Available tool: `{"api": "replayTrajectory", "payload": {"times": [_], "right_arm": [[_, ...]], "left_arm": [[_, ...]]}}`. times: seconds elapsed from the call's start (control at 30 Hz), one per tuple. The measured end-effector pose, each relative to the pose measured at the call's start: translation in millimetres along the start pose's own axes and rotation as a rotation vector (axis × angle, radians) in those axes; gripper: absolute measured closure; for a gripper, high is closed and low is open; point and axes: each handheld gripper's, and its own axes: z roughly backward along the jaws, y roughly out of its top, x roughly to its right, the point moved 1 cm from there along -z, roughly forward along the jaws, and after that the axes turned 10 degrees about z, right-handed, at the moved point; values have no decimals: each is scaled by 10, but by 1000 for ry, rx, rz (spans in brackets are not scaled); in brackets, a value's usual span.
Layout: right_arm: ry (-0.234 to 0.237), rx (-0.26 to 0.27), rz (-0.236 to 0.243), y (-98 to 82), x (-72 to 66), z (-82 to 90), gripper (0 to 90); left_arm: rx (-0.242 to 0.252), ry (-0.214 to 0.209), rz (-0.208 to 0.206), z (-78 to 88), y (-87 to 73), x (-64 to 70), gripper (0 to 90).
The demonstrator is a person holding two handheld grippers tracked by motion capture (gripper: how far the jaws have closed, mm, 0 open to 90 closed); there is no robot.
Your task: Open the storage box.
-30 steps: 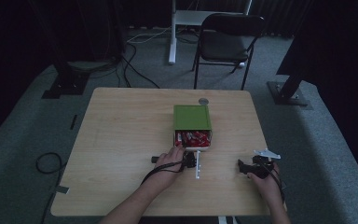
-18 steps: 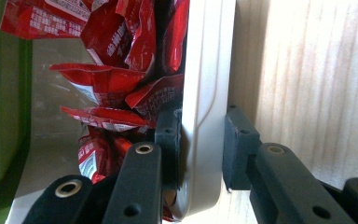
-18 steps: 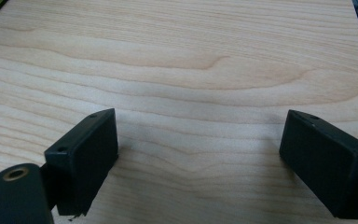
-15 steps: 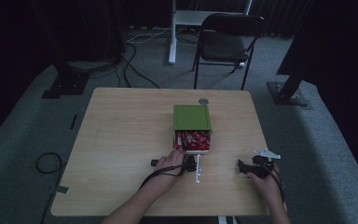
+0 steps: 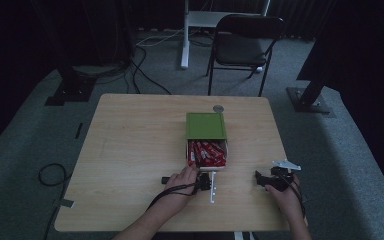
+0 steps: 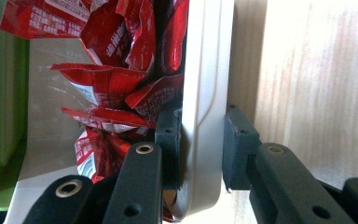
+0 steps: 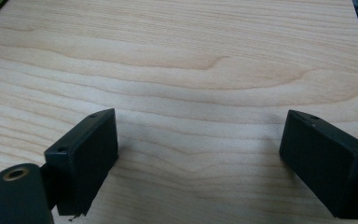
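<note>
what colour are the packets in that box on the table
Red with white print; the packets show best in the left gripper view.

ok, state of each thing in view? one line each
Drawer box, green sleeve: white tray slid partway out toward the person.
Red packets: piled in the tray, exposed.
Left gripper: jaws shut on the tray's front wall, one inside, one outside.
Right gripper: jaws open, nothing between them, over bare table.
Chair: upright, unoccupied.

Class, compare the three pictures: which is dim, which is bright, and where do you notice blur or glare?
High view: dim, floor and background nearly black. Left gripper view: bright, red packets glossy with glare, the near black arms at the bottom soft. Right gripper view: evenly lit table, grain sharp, soft shadows under the pads.
</note>
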Motion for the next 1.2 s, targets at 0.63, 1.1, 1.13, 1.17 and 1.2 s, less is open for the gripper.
{"api": "replayTrajectory", "payload": {"times": [0.63, 1.1, 1.13, 1.17, 1.2], "right_arm": [[0, 0, 0, 0, 0, 0, 106], [0, -1, 1, 0, 0, 0, 107], [0, 0, 1, 0, 0, 0, 106], [0, 0, 1, 0, 0, 0, 106], [0, 0, 1, 0, 1, 0, 107]], "left_arm": [[23, -24, -4, 239, 1, 156, 736], [25, -42, -31, 412, -8, 305, 737], [26, -41, -34, 433, -8, 319, 737], [26, -41, -34, 433, -8, 319, 737], [28, -45, -32, 447, -11, 325, 737]]}}
